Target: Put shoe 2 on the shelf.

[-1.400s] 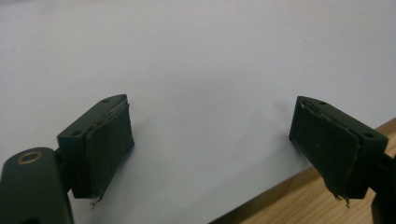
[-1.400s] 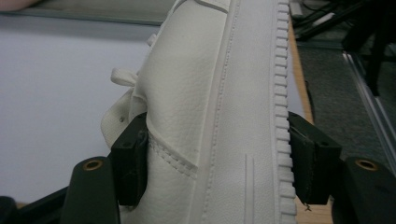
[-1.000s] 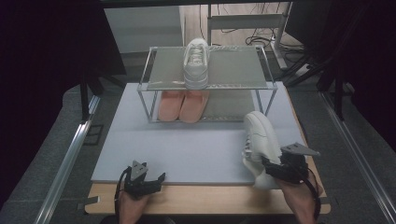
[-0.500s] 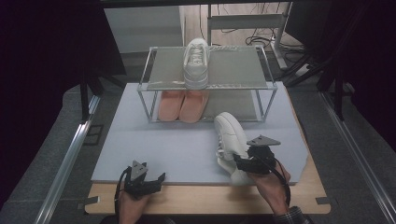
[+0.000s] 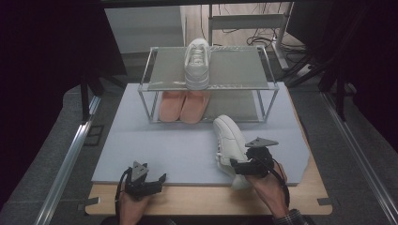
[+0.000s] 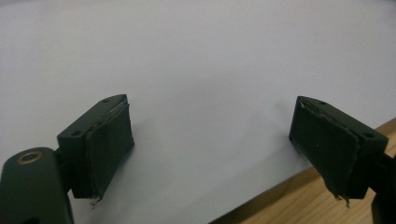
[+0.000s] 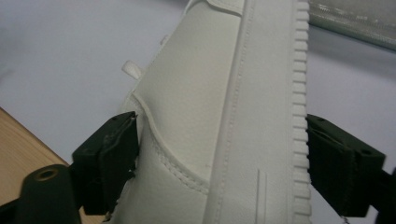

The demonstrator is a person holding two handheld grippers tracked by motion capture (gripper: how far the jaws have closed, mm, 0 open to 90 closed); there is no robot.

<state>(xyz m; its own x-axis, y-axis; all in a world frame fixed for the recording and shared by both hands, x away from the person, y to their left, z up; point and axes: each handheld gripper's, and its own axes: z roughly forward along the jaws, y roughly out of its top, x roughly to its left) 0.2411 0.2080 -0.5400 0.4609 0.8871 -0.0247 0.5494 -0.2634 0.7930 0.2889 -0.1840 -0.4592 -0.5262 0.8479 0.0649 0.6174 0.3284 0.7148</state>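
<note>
Right gripper [image 5: 238,165], lower right of frame, jaws clamped on white leather sneaker [image 5: 230,140]; left gripper [image 5: 149,182], lower left, jaws apart over pale grey mat [image 5: 178,145].

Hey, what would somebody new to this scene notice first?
Probably the white sneaker clamped at its heel in the right gripper, toe pointing at the wire shoe rack. Its twin sits on the rack's top shelf, above a pair of pink shoes. The left gripper rests open at the table's near edge.
</note>
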